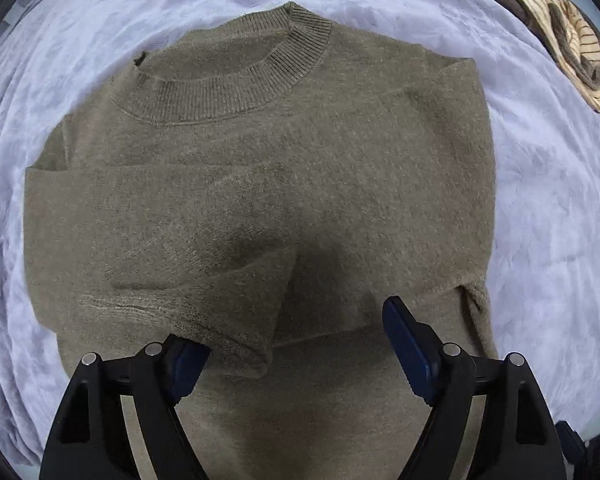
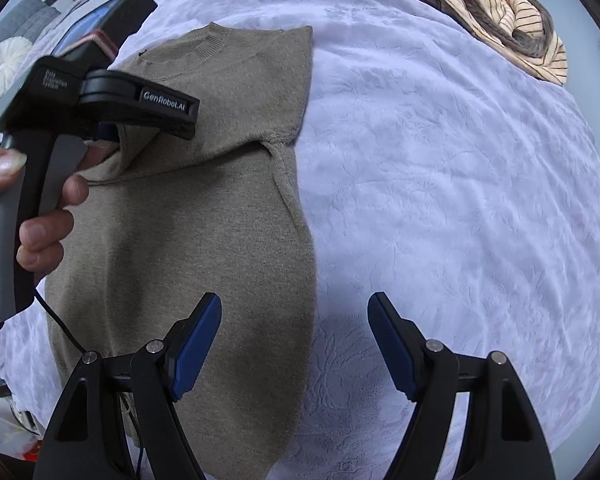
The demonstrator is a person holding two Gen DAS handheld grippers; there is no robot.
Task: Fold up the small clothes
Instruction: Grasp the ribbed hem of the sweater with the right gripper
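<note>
At the far left of the olive-brown knitted sweater (image 2: 220,208), my left hand (image 2: 40,216) holds my left gripper (image 1: 296,332) pointing down over the folded-in sleeve (image 1: 188,280). Its jaws stand released, with the cuff's edge just beside the left pad and nothing pinched. The sweater lies flat, ribbed collar (image 1: 228,84) away from me, both sleeves already crossed over the chest.

To the sweater's right edge hangs my right gripper (image 2: 296,344), jaws apart and holding nothing, one finger over the knit and the other over the bedding.

What worries me: the knit is thick and springy, so the loose cuff may creep back out if I lift the hem carelessly. A pad could also catch the plush cover along with the sweater and drag the whole fold askew.

The sweater rests on a pale lavender, embossed plush blanket (image 2: 440,200). Beyond its right shoulder lies a heap of cream striped and brown clothes (image 2: 500,28).
</note>
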